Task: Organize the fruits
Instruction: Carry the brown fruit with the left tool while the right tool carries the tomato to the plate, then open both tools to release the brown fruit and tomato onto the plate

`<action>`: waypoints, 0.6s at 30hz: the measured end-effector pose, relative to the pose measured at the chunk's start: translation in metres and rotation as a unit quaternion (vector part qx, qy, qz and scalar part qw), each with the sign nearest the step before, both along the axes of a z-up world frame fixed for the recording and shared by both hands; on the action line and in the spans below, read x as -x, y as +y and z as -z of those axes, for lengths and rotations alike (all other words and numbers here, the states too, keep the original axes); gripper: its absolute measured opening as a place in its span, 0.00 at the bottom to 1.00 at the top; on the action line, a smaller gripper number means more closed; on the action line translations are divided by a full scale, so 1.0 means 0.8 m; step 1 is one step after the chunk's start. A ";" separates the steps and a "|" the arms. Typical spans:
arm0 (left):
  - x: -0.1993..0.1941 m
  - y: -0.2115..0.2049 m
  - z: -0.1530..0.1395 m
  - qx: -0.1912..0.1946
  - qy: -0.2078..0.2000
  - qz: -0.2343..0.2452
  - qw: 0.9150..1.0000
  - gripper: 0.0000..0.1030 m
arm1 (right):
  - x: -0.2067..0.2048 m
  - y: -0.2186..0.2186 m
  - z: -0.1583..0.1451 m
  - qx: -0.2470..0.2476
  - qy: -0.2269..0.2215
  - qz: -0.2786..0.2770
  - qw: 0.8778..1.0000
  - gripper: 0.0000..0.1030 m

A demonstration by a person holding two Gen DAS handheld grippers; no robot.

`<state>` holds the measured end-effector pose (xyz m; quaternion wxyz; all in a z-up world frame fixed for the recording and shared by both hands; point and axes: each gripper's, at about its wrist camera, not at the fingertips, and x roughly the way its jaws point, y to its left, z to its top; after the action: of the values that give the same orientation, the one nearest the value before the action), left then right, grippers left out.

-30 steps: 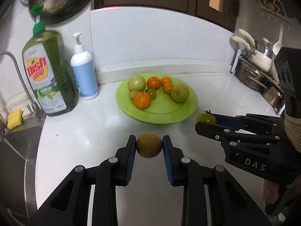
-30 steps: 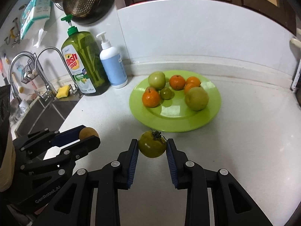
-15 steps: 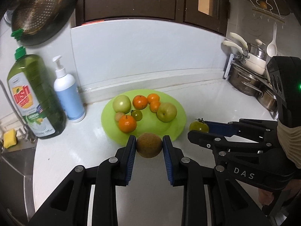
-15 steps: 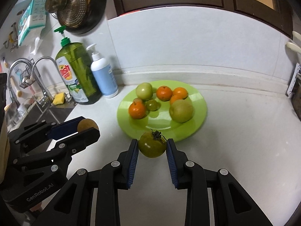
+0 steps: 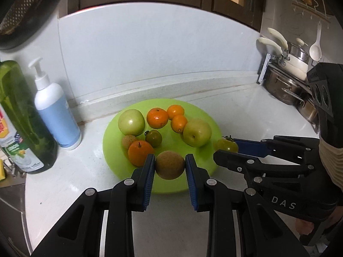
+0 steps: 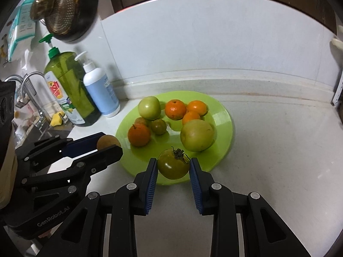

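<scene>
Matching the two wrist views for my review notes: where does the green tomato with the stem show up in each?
Left wrist: the green tomato sits right of centre, clamped in the right gripper at the plate's right edge.
Right wrist: bottom centre, between that gripper's blue pads.
Shared landmark: the green plate, also.
</scene>
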<state>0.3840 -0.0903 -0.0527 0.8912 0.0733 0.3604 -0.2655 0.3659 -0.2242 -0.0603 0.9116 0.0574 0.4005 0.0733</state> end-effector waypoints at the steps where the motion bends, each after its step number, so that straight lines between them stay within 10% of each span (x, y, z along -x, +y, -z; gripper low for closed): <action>1: -0.004 -0.001 0.003 0.000 0.003 0.001 1.000 0.28 | -0.004 -0.001 0.003 -0.001 0.003 0.001 1.000 0.30; 18: -0.042 -0.009 0.039 -0.007 0.029 0.016 0.999 0.28 | -0.043 -0.003 0.042 -0.018 0.036 0.008 0.999 0.30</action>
<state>0.4174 -0.0973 -0.0840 0.8755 0.0777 0.3871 -0.2787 0.4003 -0.2268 -0.0937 0.8960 0.0792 0.4311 0.0713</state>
